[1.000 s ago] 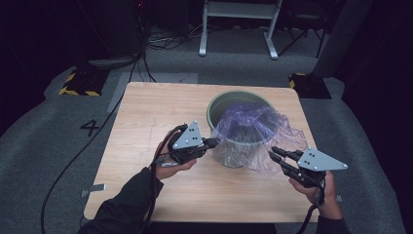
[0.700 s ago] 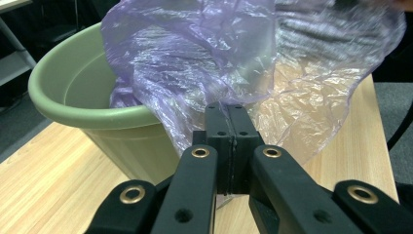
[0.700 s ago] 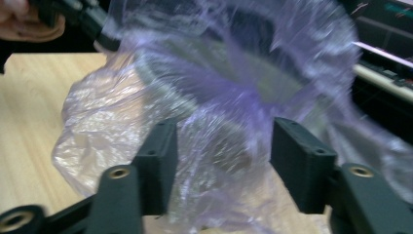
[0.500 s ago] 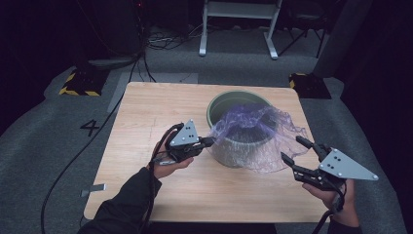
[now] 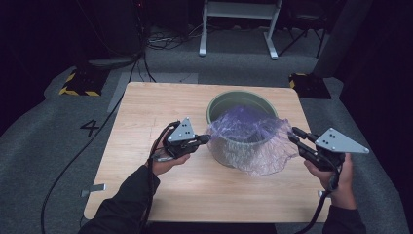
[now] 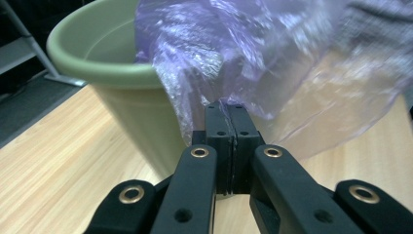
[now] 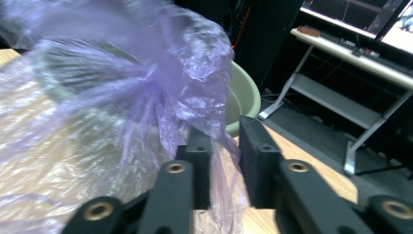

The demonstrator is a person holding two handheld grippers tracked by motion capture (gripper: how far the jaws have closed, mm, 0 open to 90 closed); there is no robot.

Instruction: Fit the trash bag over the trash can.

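Claw states: left claw (image 6: pixel 229 109) is clamped on purple bag (image 5: pixel 251 134); right claw (image 7: pixel 225 131), just closing, stands parted around film. Bag should be drawn evenly over green pot (image 5: pixel 234 100) rim.

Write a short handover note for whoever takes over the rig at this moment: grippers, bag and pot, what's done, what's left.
Left gripper: shut on the purple bag edge, beside the green pot.
Right gripper: jaws have just been closing; a gap shows, bag film between them, not pinched.
Pot stands upright on the table; the bag drapes over its near rim and down the side.
Done: bag partly over the pot.
Left: probably regrip on the right, then spread the bag around the rim.
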